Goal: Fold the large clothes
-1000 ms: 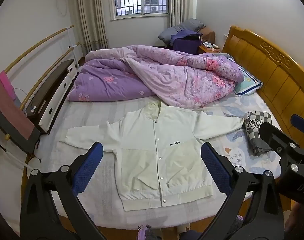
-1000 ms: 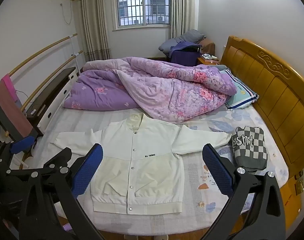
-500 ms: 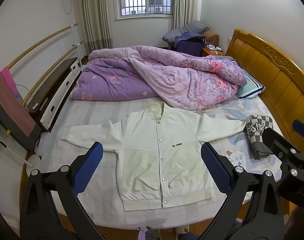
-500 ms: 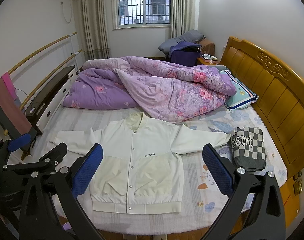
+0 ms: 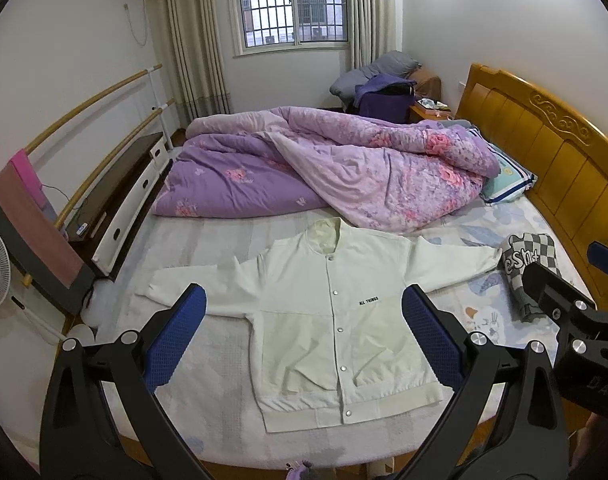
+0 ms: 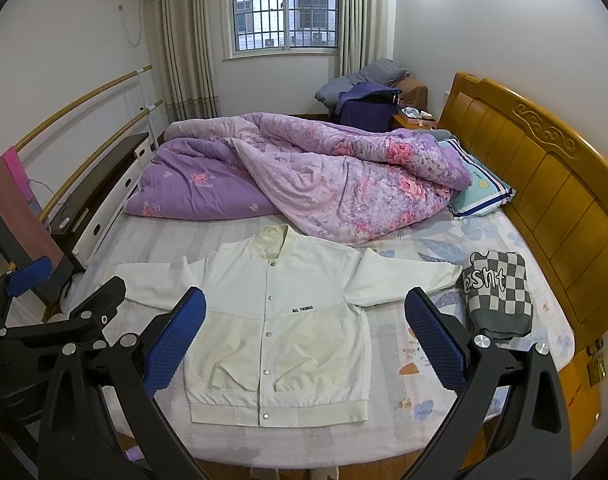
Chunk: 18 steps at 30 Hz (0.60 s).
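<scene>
Both grippers, left gripper (image 5: 304, 328) and right gripper (image 6: 305, 330), are hovering wide open above the white snap-button jacket (image 6: 278, 316), lying buttoned and sleeves spread on the bed (image 6: 387, 344), probably readying a sleeve fold.

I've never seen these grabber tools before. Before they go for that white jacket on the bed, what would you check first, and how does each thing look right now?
1. White snap-button jacket lies flat, front up, sleeves spread: ok.
2. Left gripper open and holding nothing: ok.
3. Right gripper open and holding nothing: ok.
4. Folded grey-and-white checkered garment clear of the jacket's sleeve cuff: not ok, they sit very close or touching.
5. Purple floral quilt off the jacket: cannot tell, its edge reaches close to the shoulder.
6. Jacket snaps all fastened: cannot tell.
</scene>
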{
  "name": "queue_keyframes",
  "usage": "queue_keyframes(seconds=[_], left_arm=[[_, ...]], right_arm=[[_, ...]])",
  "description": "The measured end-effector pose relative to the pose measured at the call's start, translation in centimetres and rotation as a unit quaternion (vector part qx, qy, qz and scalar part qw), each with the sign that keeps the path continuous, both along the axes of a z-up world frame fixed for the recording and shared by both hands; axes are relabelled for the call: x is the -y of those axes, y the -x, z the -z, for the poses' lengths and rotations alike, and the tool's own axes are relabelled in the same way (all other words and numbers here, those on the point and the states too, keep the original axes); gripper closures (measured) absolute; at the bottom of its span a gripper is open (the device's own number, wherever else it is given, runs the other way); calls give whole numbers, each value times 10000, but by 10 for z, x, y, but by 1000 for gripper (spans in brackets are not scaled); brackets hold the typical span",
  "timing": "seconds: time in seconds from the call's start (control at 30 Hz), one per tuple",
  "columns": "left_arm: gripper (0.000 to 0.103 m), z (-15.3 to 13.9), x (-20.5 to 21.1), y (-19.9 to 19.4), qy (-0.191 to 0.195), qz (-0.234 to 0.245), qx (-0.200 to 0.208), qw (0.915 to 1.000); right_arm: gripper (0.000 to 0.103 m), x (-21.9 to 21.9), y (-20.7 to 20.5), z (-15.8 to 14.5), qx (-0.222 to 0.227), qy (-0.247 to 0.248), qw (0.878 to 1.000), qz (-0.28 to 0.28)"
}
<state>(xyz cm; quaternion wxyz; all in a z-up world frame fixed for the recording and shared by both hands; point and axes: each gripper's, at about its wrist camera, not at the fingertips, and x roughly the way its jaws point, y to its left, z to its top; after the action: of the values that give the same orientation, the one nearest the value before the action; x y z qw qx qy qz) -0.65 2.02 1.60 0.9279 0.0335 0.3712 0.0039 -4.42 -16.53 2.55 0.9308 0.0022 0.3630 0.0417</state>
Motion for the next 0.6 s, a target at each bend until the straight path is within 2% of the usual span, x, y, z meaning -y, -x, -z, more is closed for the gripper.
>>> queue_keyframes(seconds=[0.6], left_arm=[[5,0,-17,4,71,168,-100,9998]], right_arm=[[7,-30,8,3,-133,66,9996,260]])
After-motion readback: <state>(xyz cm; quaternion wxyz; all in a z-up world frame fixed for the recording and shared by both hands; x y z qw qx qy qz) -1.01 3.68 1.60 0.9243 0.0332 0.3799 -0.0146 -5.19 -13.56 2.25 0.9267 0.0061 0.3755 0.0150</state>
